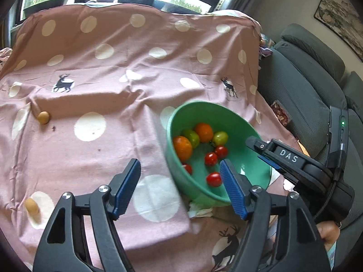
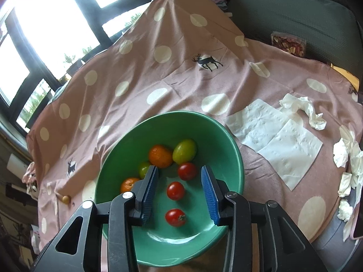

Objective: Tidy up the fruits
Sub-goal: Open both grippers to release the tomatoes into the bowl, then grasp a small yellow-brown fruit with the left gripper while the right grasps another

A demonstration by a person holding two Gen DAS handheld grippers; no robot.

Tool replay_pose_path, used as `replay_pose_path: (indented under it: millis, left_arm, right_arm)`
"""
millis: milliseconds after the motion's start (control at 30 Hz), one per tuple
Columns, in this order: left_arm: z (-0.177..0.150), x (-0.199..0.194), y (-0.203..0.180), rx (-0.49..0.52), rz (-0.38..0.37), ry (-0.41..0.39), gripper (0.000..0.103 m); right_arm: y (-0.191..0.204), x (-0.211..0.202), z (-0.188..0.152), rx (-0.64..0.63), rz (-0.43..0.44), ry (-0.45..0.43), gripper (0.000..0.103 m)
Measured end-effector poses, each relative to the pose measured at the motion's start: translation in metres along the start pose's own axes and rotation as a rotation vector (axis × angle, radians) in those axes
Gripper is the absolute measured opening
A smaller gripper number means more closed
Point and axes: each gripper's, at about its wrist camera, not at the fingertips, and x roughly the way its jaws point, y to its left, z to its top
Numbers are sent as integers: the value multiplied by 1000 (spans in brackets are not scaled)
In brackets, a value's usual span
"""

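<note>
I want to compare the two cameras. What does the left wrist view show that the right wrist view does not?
Only the left wrist view: a second small brown fruit at the near left, the right gripper from the side, and a framed picture.
Only the right wrist view: flat paper napkins and crumpled tissues right of the bowl.
Both: the green bowl of fruit, the spotted pink cloth, and one small brown fruit farther back.
</note>
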Motion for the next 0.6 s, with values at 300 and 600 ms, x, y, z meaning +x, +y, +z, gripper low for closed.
replay_pose_path:
  millis: [300,600]
  left_arm:
    - [-34,-48,113,-268,251,-2,77]
    - [-47,-48,178,-442,284,62,73]
  right_arm:
    - [40,-2,-8,-73,137,9,64]
    - [93,3,-29,-202,176,34,64]
